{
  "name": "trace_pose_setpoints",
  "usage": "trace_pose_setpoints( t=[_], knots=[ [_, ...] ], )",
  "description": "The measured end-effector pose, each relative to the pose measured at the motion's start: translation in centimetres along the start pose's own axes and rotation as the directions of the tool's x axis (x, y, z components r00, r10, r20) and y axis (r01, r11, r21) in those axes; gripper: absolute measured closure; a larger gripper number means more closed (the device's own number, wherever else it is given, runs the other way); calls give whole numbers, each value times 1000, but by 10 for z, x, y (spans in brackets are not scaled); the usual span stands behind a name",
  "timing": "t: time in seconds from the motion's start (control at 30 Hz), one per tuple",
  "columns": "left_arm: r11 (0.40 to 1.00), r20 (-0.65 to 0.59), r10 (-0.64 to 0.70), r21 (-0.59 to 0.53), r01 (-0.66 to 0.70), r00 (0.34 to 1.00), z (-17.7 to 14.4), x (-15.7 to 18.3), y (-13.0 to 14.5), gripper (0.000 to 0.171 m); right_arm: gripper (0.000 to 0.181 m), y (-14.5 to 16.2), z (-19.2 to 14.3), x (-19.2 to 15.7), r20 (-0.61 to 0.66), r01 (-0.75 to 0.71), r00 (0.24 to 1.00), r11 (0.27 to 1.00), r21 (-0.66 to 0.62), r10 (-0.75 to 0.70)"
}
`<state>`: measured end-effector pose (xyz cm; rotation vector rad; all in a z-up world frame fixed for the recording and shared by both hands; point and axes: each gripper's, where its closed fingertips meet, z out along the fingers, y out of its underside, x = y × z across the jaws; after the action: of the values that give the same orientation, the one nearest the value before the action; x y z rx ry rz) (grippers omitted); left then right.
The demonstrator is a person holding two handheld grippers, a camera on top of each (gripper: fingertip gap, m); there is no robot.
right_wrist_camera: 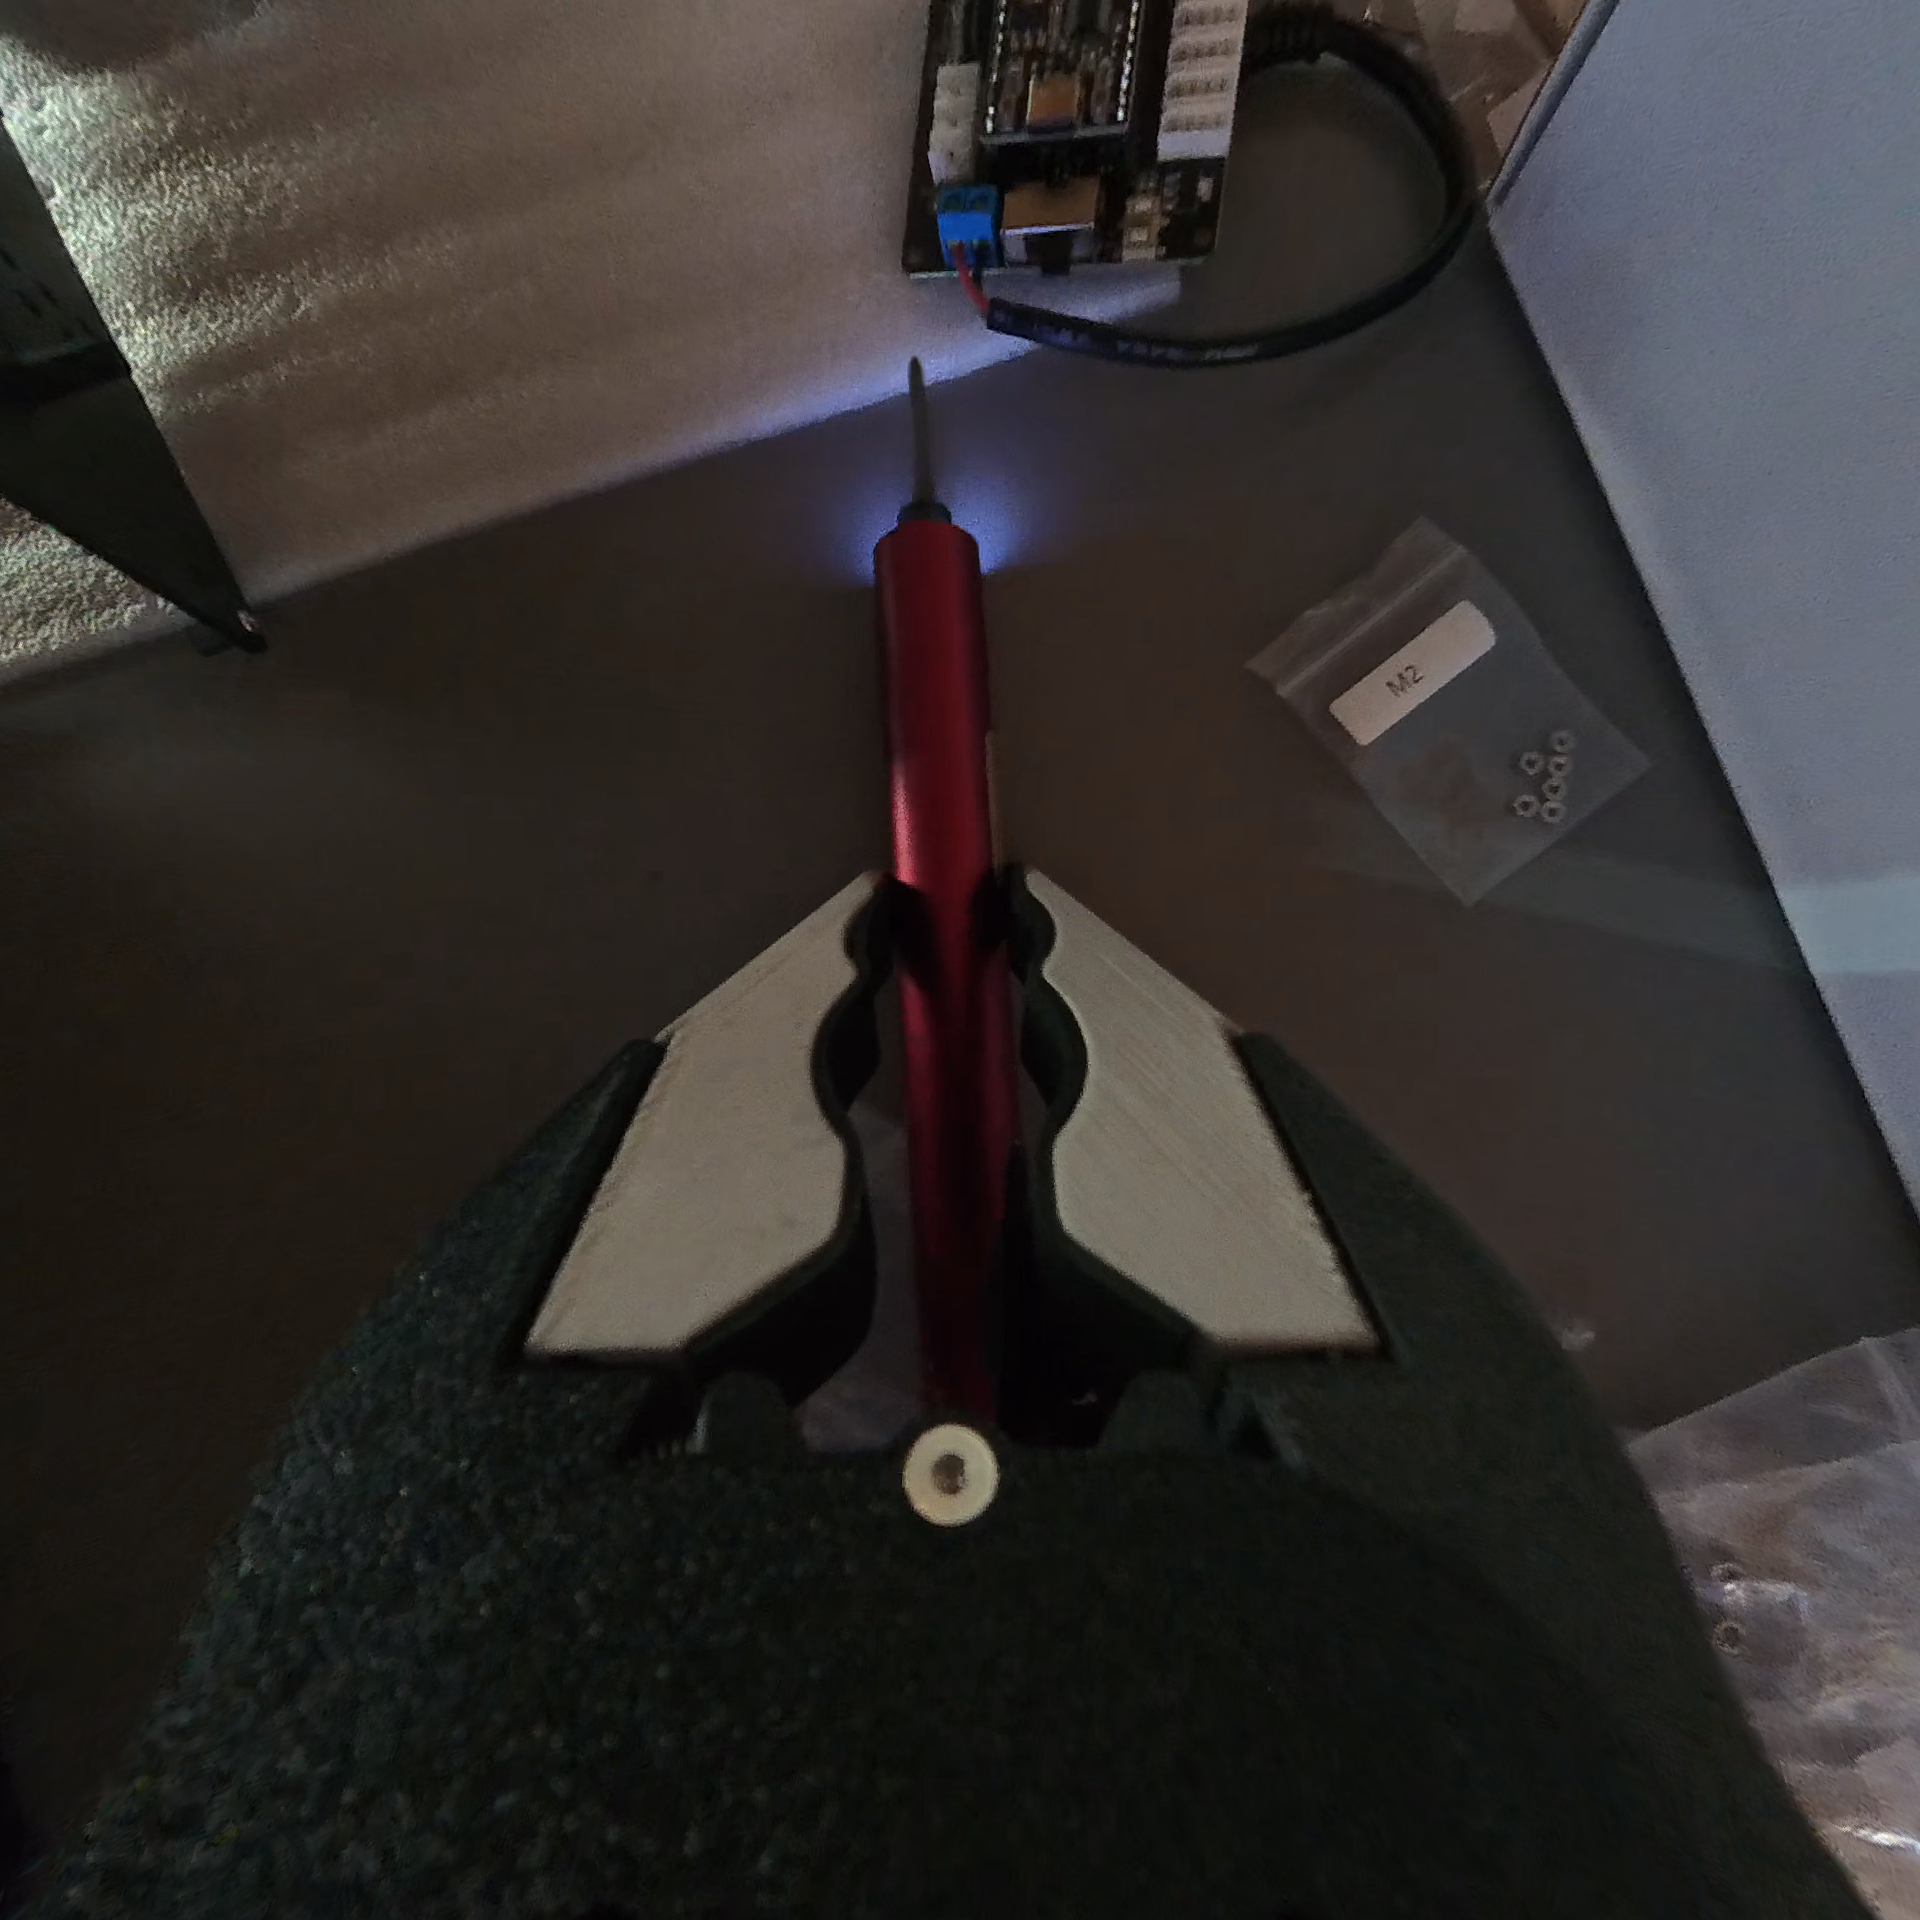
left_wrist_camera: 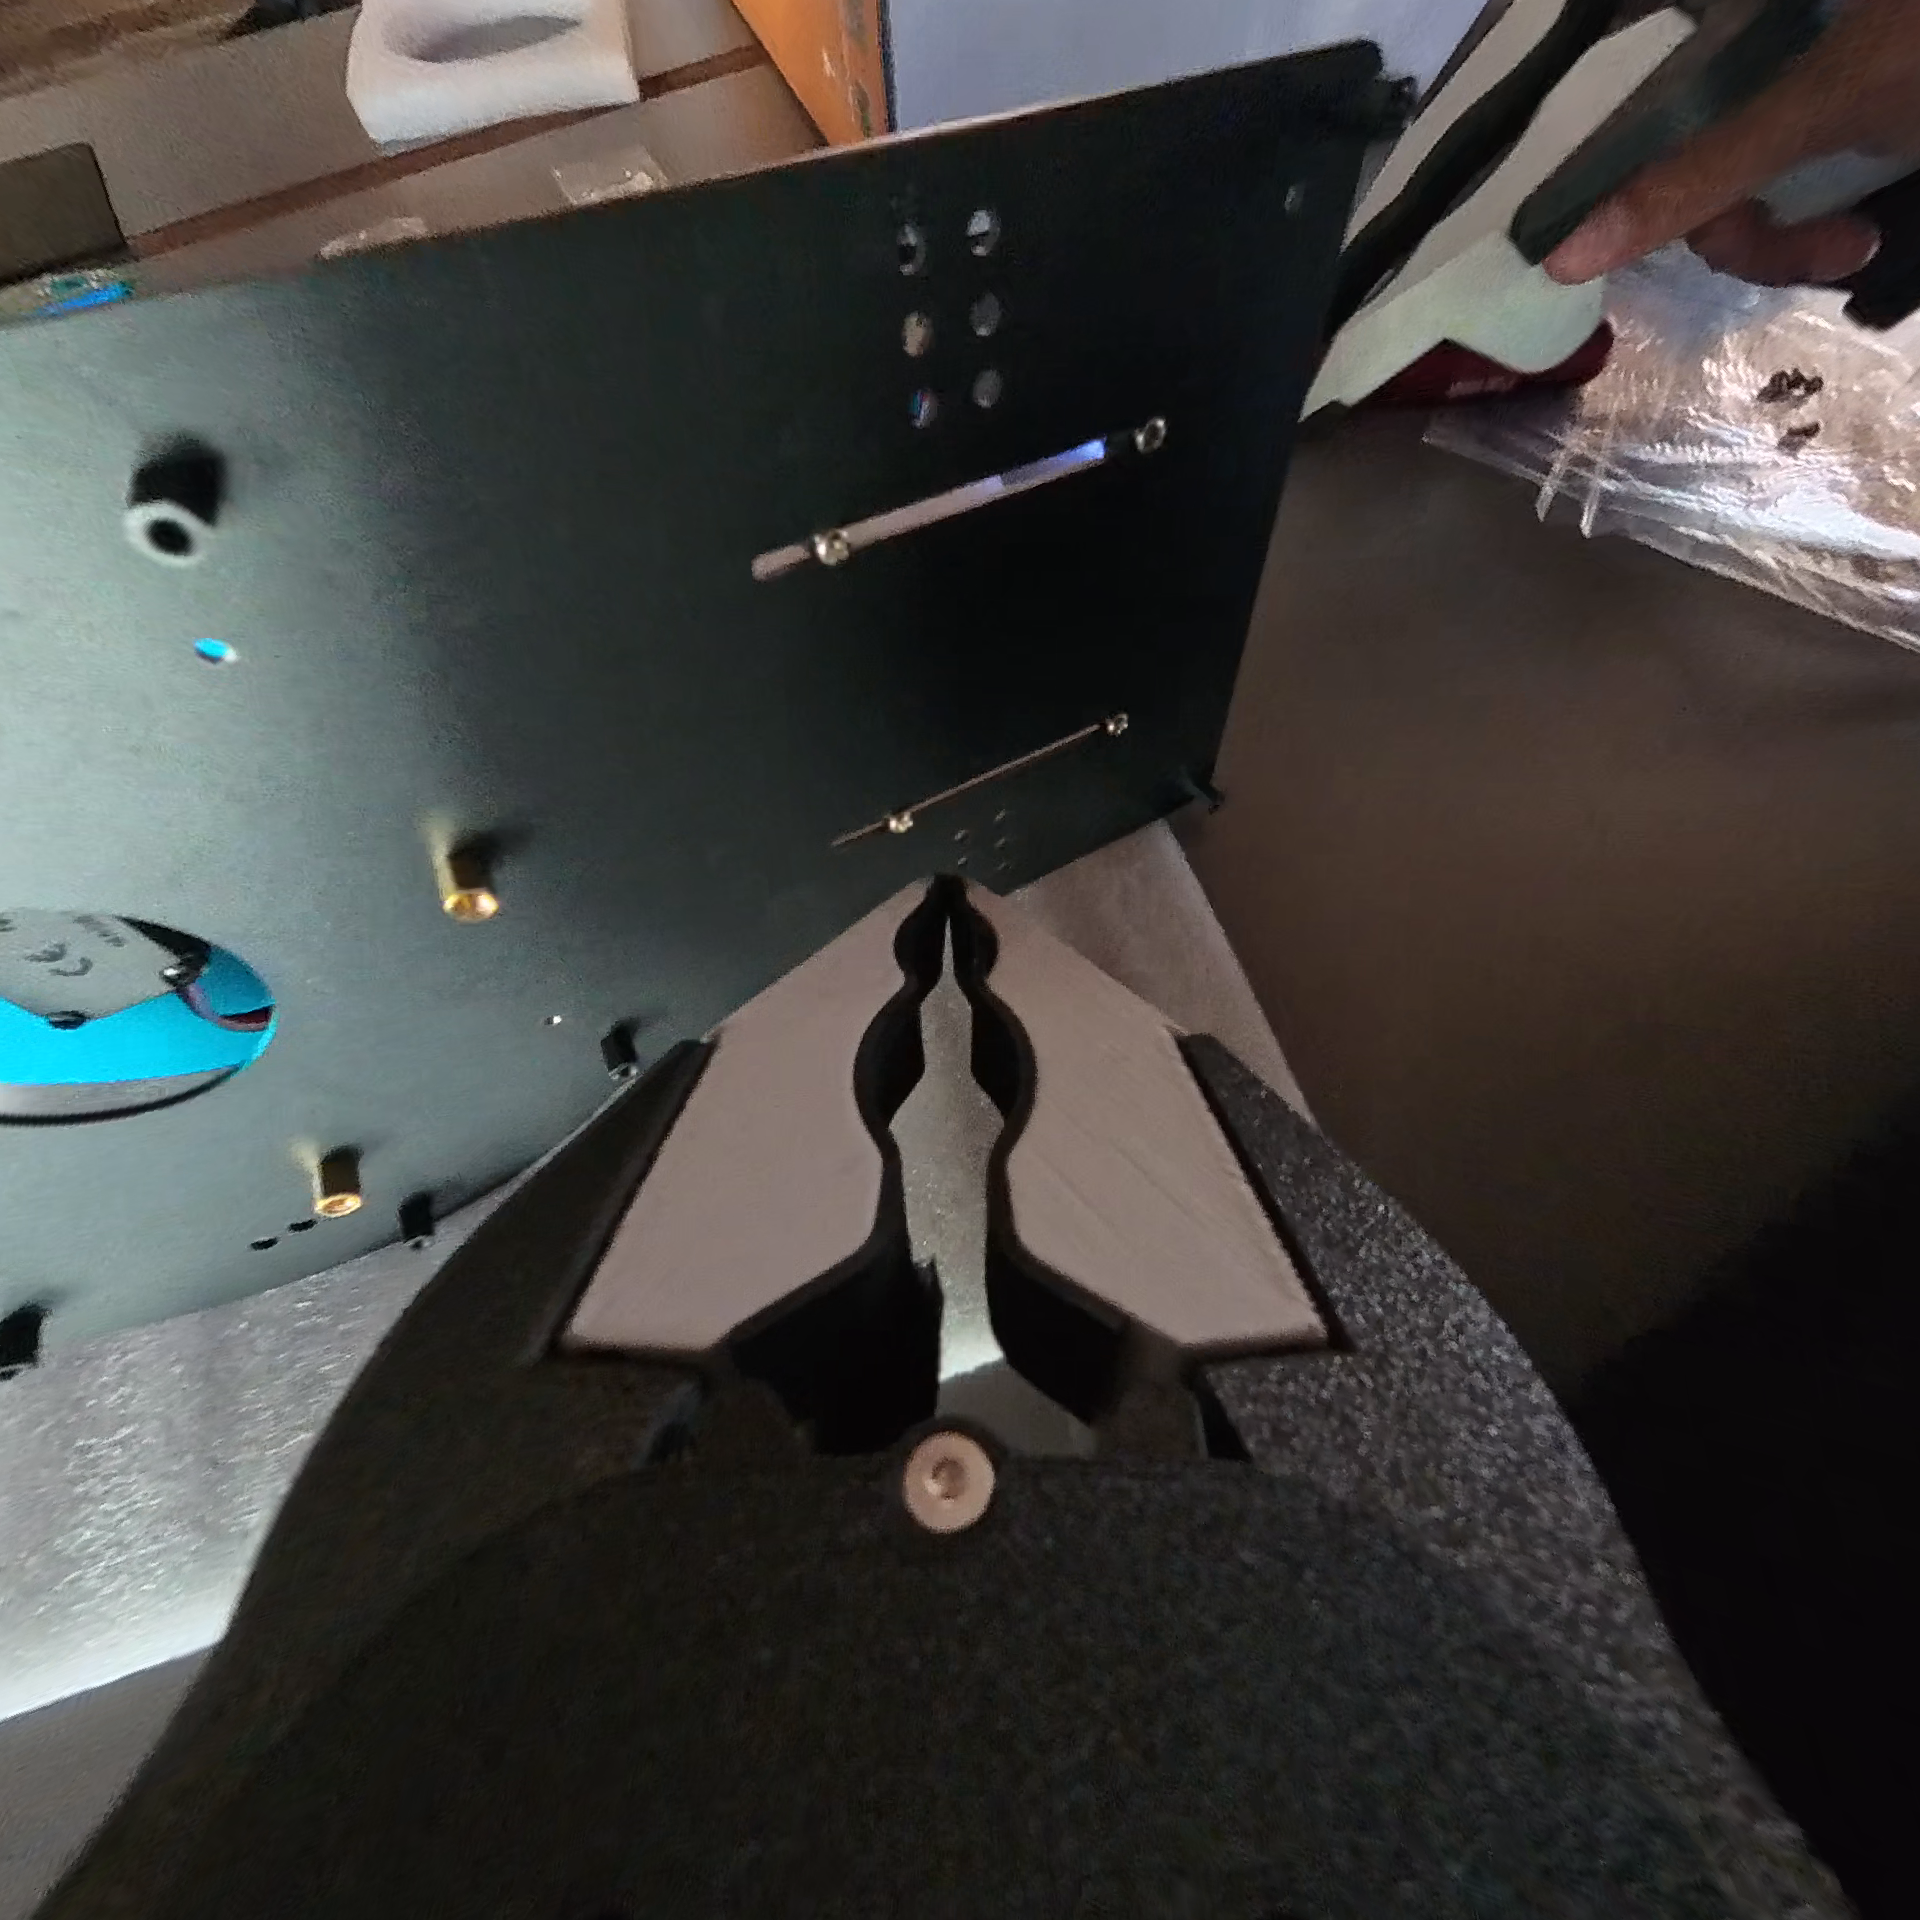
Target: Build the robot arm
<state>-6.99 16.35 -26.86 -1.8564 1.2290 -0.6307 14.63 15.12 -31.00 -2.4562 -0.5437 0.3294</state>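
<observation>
Dark brown tabletop fills most of the right wrist view, with a sheet of pale foam laid across its upper left. At the right of that view a small clear bag with a white label is seen lying flat, and a few tiny nuts are gathered in its lower right corner. More clear bags are heaped at the upper right of the left wrist view; small dark parts are seen in them, but what kind cannot be told. A red screwdriver is clamped by the right gripper, its handle running along between the fingers and its thin tip pointing up the frame toward a circuit board with a black cable at the top edge. A black metal plate, drilled with holes and slots and fitted with brass standoffs, is held tilted on edge over foam; its lower edge is pinched at the very tips of the left gripper, whose jaws are closed on it. At the upper right of that view a hand is seen on the other gripper.
</observation>
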Motion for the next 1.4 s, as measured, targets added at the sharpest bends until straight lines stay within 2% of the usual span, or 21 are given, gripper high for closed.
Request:
trace_pose_setpoints(
  t=[0.1,0.2,0.27,0.33,0.37,0.43,0.5,0.57,0.7,0.8,1.0,1.07,1.13,1.2,1.33,1.37,1.4],
  knots=[
    [998,-38,-65,-4,65,997,6,3,-2,171,143,-11,-11,2,39,43,998,999,28,-44],
    [995,-47,-101,4,102,994,8,1,-4,171,146,-63,-37,-17,184,156,965,972,176,-189],
    [994,-54,-103,15,104,993,7,0,-6,171,150,-96,-43,-37,315,253,887,926,279,-338],
    [994,-67,-93,45,97,993,5,-1,-11,171,139,-109,-28,-58,474,316,773,904,289,-422],
    [994,-70,-90,53,94,993,5,-2,-13,171,140,-113,-14,-64,531,340,728,901,268,-433],
    [994,-70,-88,55,92,994,7,-6,-13,171,145,-121,11,-81,634,350,658,911,220,-406],
    [994,-99,-91,57,97,991,8,-6,-13,171,145,-132,21,-104,737,322,576,927,193,-353],
    [993,-124,-92,58,100,988,7,-6,-13,171,150,-139,35,-119,792,264,539,950,166,-288],
    [996,-137,-65,50,72,988,6,-9,-12,171,158,-125,52,-152,904,205,414,978,27,-111],
    [995,-158,-74,48,82,985,6,-9,-12,171,159,-125,52,-171,936,175,349,985,-13,-49],
    [996,-168,-61,49,70,984,6,-9,-12,171,166,-120,59,-173,919,298,373,954,12,-129],
    [996,-166,-57,52,67,985,6,-9,-12,171,166,-120,63,-166,899,377,381,924,61,-215],
    [997,-165,-51,53,61,985,6,-9,-12,171,165,-123,62,-166,891,420,344,897,137,-297],
    [997,-162,-48,54,57,986,6,-9,-12,171,162,-124,64,-168,891,441,314,881,171,-330],
    [997,-156,-42,54,51,987,6,-9,-12,171,154,-125,72,-170,890,441,328,884,153,-318],
    [997,-156,-42,53,50,987,6,-9,-12,171,153,-127,73,-169,886,430,340,890,152,-316],
    [997,-156,-42,52,51,987,6,-9,-12,171,163,-133,73,-167,877,401,358,901,166,-320]
  ],
)
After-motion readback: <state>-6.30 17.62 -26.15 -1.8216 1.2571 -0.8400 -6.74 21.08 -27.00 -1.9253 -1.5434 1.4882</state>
